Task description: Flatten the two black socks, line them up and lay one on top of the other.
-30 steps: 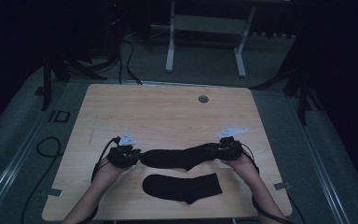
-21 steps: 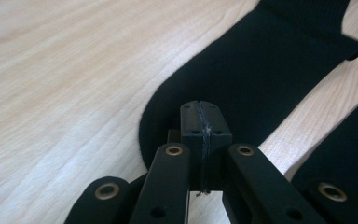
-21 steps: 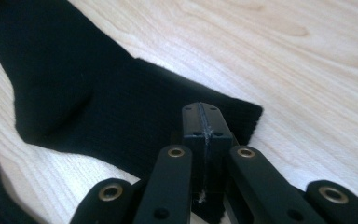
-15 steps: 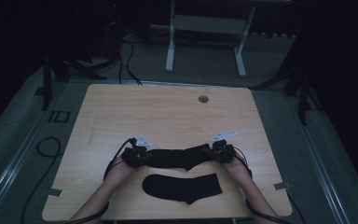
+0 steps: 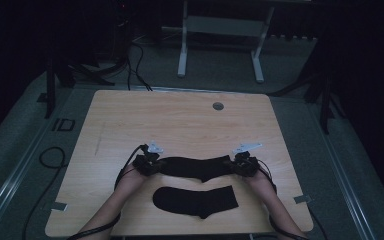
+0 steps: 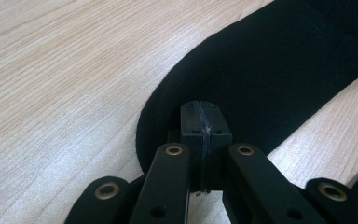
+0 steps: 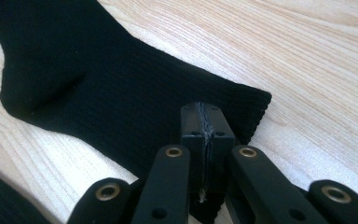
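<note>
Two black socks lie on the wooden table (image 5: 180,125). The farther sock (image 5: 195,167) stretches flat between my two grippers. My left gripper (image 5: 147,164) is at its rounded toe end, jaws shut and pinching the sock's (image 6: 270,70) fabric at the pad tips (image 6: 200,109). My right gripper (image 5: 242,164) is at the ribbed cuff end, jaws shut on the sock (image 7: 98,79) just inside the cuff edge (image 7: 204,112). The nearer sock (image 5: 197,200) lies flat by the front edge between the forearms, untouched.
A round cable hole (image 5: 218,106) sits near the table's far edge. The far half of the tabletop is bare wood. A white frame (image 5: 220,45) stands on the floor beyond, and cables (image 5: 45,160) lie on the floor at the left.
The left gripper has moved right onto the sock's toe end. The right gripper has shifted slightly left at the cuff. The sock between them looks a little shorter.
</note>
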A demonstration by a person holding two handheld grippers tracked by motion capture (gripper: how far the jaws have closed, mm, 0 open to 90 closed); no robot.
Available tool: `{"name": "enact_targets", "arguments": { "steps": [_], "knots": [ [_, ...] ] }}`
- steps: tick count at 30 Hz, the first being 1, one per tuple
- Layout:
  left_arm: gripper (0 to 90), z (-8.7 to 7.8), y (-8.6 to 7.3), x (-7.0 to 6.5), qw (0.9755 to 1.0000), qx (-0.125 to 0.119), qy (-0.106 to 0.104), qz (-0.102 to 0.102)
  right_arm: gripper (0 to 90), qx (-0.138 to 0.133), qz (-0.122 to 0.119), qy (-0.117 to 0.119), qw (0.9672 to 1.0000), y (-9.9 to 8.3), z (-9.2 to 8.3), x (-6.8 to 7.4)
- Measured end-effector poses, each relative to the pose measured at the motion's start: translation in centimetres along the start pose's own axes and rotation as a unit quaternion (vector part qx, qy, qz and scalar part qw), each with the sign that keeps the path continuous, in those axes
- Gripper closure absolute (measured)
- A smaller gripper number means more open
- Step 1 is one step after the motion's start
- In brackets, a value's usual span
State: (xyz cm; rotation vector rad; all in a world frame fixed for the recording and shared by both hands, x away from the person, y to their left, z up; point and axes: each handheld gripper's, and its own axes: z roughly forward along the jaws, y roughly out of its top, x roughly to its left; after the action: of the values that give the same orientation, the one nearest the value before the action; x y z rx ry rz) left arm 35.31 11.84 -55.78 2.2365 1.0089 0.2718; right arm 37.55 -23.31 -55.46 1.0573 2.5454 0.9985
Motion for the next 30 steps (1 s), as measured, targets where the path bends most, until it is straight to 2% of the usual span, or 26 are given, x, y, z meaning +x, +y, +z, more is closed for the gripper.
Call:
{"name": "enact_targets", "arguments": {
  "steps": [4, 8, 12, 16, 20, 24, 26, 30],
  "knots": [
    [89.6, 0.0, -0.1, 0.3, 0.9999, -0.001, -0.01, -0.007, 87.3, 0.0, 0.005, -0.002, 1.0, 0.2, 0.1, -0.1],
    [88.5, 0.0, -0.1, 0.5, 0.9998, -0.005, -0.014, -0.015, 81.3, 0.0, 0.009, 0.009, 0.9999, 0.3, 0.1, -0.1],
    [63.3, -1.0, 0.0, 0.3, 0.9983, -0.036, -0.037, -0.026, 67.8, -0.007, 0.005, 0.017, 0.9998, 0.6, -0.6, 0.3],
    [52.3, -3.0, -0.1, -0.5, 0.9977, -0.047, -0.046, -0.015, 63.6, -0.018, 0.007, 0.021, 0.9996, 0.7, -1.8, 0.7],
    [52.1, -4.6, -0.7, -1.4, 0.9976, -0.039, -0.057, -0.004, 58.2, -0.024, 0.004, 0.032, 0.9992, 0.3, -2.9, 1.5],
    [48.3, -5.6, -2.0, -2.4, 0.9968, -0.027, -0.074, 0.012, 54.4, -0.021, -0.013, 0.034, 0.9991, -0.8, -3.9, 2.8],
    [47.8, -5.9, -2.8, -2.7, 0.9964, -0.018, -0.082, 0.009, 54.4, -0.019, -0.016, 0.036, 0.999, -1.4, -4.3, 3.3],
    [48.3, -6.1, -4.2, -3.2, 0.9965, -0.01, -0.083, 0.004, 53.4, -0.005, -0.012, 0.036, 0.9993, -3.1, -4.8, 4.2]
  ]
}}
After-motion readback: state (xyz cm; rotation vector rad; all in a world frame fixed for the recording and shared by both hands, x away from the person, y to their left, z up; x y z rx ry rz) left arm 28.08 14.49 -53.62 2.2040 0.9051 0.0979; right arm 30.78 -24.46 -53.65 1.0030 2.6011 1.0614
